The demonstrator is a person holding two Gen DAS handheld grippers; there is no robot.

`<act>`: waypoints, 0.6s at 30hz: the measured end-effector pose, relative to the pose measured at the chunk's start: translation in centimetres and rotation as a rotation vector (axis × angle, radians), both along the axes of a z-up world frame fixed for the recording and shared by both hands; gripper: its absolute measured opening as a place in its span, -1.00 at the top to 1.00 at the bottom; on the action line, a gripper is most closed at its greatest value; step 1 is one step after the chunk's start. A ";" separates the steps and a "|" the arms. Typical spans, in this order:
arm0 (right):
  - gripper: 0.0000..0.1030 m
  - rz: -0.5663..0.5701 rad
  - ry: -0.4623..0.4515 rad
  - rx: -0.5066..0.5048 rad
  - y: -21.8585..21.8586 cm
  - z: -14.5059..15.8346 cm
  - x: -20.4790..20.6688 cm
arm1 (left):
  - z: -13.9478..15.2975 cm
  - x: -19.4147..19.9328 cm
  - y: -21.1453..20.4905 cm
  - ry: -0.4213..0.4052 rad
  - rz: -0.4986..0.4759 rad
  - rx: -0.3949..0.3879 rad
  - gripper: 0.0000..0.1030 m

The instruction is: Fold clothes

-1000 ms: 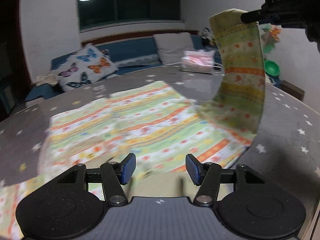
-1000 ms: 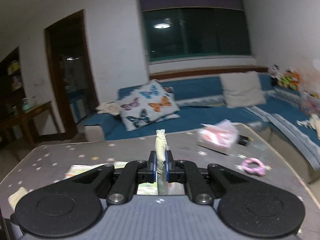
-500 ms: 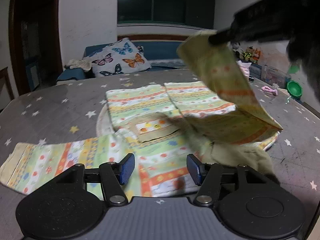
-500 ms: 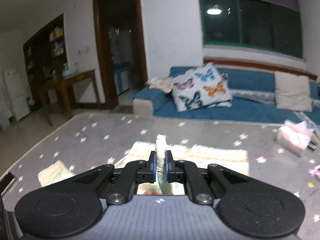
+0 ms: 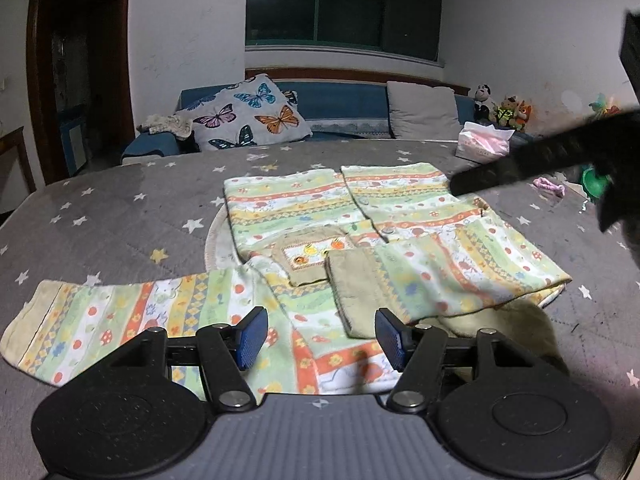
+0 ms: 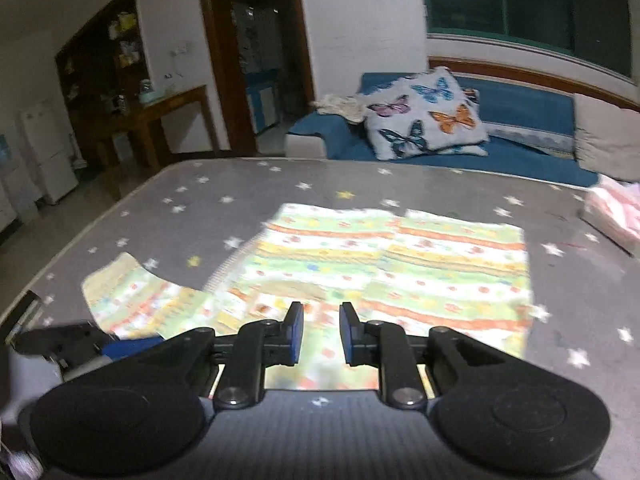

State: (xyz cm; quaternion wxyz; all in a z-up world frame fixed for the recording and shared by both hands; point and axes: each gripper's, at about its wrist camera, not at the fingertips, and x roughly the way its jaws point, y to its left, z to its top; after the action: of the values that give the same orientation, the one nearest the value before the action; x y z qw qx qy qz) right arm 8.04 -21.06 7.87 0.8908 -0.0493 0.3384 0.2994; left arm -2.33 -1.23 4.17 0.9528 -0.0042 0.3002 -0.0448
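Risk: the folded sleeve [image 5: 448,268] of the striped, fruit-print pyjama top [image 5: 320,208] may slide off. Left gripper [image 5: 318,338] gapes wide, empty; right gripper [image 6: 320,334] stands slightly parted, empty.

A grey star-printed desk [image 5: 120,216]; behind it a blue sofa [image 5: 340,100] bearing a butterfly cushion [image 5: 244,118] and a grey cushion [image 5: 424,110]; a pink tissue pack [image 5: 484,144] near the desk's far right edge; stuffed toys [image 5: 504,108] beyond.
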 end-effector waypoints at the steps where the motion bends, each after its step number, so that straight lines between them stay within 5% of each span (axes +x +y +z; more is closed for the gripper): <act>1: 0.63 -0.011 0.005 -0.015 -0.9 -0.3 0.0 | 0.1 0.1 -0.2 -0.001 -0.004 -0.001 -0.21; 12: 0.65 -0.157 0.098 -0.113 -8.4 -5.5 0.4 | 0.6 2.0 -2.2 0.000 -0.060 -0.003 -0.18; 18: 0.64 -0.200 0.065 -0.110 -9.6 -5.2 1.2 | 0.0 2.9 -2.1 0.018 -0.047 0.007 -0.18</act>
State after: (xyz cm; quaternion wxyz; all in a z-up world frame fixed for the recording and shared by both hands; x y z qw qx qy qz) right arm 9.21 -30.62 2.72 0.9007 -0.0544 0.3861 0.1915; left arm 0.55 -3.28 4.12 0.9488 0.0060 0.3088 -0.0659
